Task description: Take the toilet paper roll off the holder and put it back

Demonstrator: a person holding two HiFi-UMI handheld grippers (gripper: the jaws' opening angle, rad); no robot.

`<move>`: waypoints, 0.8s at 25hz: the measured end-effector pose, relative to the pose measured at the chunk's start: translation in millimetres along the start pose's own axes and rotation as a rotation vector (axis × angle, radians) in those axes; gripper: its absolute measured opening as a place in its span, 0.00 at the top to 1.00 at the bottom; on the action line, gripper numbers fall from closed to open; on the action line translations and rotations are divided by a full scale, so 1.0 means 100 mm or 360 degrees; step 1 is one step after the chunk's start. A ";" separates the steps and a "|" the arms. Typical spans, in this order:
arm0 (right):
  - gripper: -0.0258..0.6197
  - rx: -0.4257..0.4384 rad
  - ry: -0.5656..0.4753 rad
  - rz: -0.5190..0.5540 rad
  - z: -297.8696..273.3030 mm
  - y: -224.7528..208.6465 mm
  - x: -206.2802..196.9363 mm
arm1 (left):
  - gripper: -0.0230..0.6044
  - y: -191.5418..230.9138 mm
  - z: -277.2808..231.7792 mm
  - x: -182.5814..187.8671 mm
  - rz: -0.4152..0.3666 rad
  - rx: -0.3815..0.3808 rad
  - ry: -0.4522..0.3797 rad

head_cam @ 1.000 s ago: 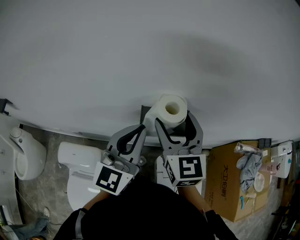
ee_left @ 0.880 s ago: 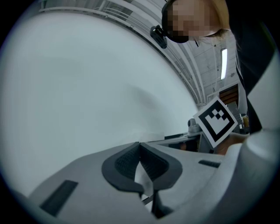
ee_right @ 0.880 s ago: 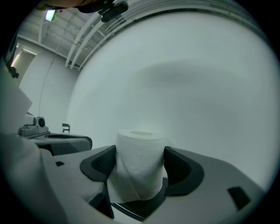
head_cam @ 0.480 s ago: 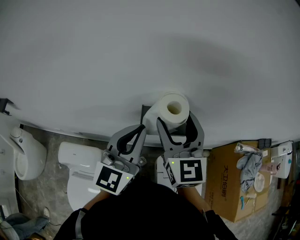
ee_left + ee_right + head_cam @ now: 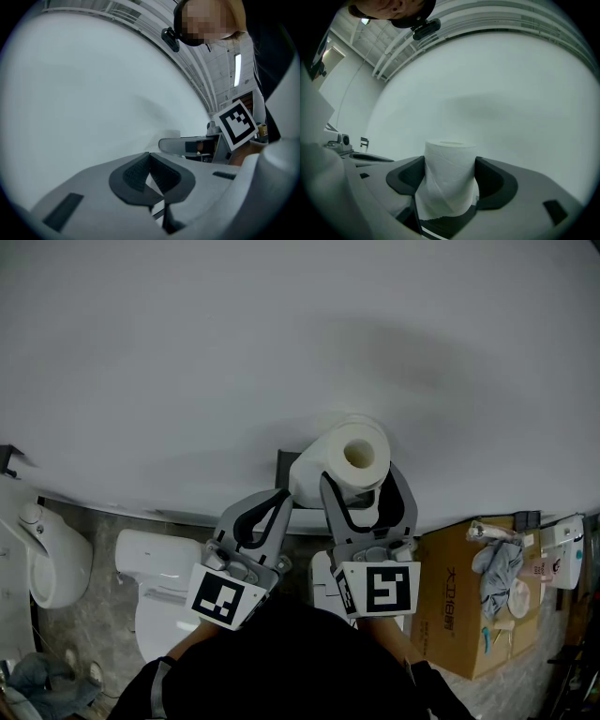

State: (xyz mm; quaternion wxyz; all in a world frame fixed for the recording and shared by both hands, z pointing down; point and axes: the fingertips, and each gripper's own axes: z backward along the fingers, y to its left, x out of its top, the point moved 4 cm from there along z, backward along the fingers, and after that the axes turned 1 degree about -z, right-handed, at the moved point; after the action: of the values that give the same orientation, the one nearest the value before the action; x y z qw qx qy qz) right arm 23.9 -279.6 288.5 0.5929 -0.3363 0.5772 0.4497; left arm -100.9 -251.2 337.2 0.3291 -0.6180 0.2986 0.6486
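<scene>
Plain white wall [image 5: 281,352] is filling most of the scene, with a glossy toilet [image 5: 155,563] and a cardboard box [image 5: 459,615] sitting low beneath it. The right gripper [image 5: 359,482] is squeezing the soft, cylindrical toilet paper roll [image 5: 342,460] just beside the dark holder [image 5: 284,465]. The left gripper [image 5: 272,505] is hanging alongside, jaws pressed together on nothing.
</scene>
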 end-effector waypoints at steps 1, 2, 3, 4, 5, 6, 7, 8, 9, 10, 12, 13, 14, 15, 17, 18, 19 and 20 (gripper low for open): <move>0.42 -0.0011 -0.0004 0.0005 0.01 -0.01 0.02 | 0.95 0.00 0.00 0.00 0.0000 -0.0007 -0.0001; 0.42 -0.0021 -0.0008 0.0008 0.02 -0.02 0.03 | 0.95 -0.01 -0.01 0.00 0.0001 -0.0014 -0.0001; 0.42 -0.0031 -0.0011 0.0010 0.04 -0.04 0.04 | 0.95 -0.01 -0.02 0.00 0.0003 -0.0022 0.0001; 0.42 -0.0042 -0.0013 0.0010 0.05 -0.05 0.05 | 0.95 -0.02 -0.02 0.00 0.0004 -0.0030 0.0001; 0.42 -0.0054 -0.0013 0.0011 0.06 -0.06 0.06 | 0.95 -0.02 -0.03 0.00 0.0005 -0.0037 -0.0002; 0.42 -0.0068 -0.0011 0.0012 0.08 -0.07 0.06 | 0.95 -0.02 -0.03 0.00 0.0005 -0.0045 -0.0005; 0.42 -0.0083 -0.0009 0.0013 0.09 -0.08 0.07 | 0.95 -0.02 -0.03 0.00 0.0004 -0.0053 -0.0007; 0.42 -0.0098 -0.0007 0.0016 0.10 -0.10 0.08 | 0.95 -0.02 -0.04 0.00 0.0003 -0.0060 -0.0009; 0.42 -0.0112 -0.0006 0.0019 0.12 -0.12 0.08 | 0.95 -0.03 -0.05 0.01 0.0001 -0.0069 -0.0010; 0.42 -0.0127 -0.0006 0.0023 0.15 -0.16 0.09 | 0.95 -0.05 -0.06 0.01 0.0000 -0.0078 -0.0012; 0.42 -0.0156 -0.0006 0.0027 0.21 -0.24 0.12 | 0.95 -0.11 -0.09 0.02 -0.0003 -0.0095 -0.0018; 0.42 -0.0171 -0.0007 0.0029 0.24 -0.27 0.13 | 0.95 -0.13 -0.10 0.03 -0.0004 -0.0103 -0.0019; 0.42 -0.0185 -0.0008 0.0032 0.26 -0.30 0.14 | 0.95 -0.15 -0.11 0.03 -0.0004 -0.0110 -0.0020; 0.42 -0.0199 -0.0009 0.0035 0.28 -0.33 0.15 | 0.95 -0.16 -0.12 0.03 -0.0004 -0.0117 -0.0020; 0.42 -0.0223 -0.0005 0.0044 0.32 -0.38 0.17 | 0.95 -0.17 -0.13 0.02 -0.0004 -0.0127 -0.0019; 0.42 -0.0233 -0.0004 0.0048 0.33 -0.40 0.18 | 0.95 -0.18 -0.15 0.02 -0.0003 -0.0131 -0.0019; 0.42 -0.0242 -0.0004 0.0052 0.34 -0.43 0.19 | 0.95 -0.19 -0.16 0.02 -0.0003 -0.0134 -0.0018; 0.42 -0.0251 -0.0002 0.0056 0.35 -0.45 0.20 | 0.95 -0.19 -0.16 0.02 -0.0002 -0.0136 -0.0017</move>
State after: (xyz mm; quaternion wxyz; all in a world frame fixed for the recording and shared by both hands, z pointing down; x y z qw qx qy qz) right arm 77.1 -260.7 267.6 0.5570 -0.3715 0.5455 0.5041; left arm -75.8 -252.4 334.2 0.3045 -0.6282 0.2686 0.6637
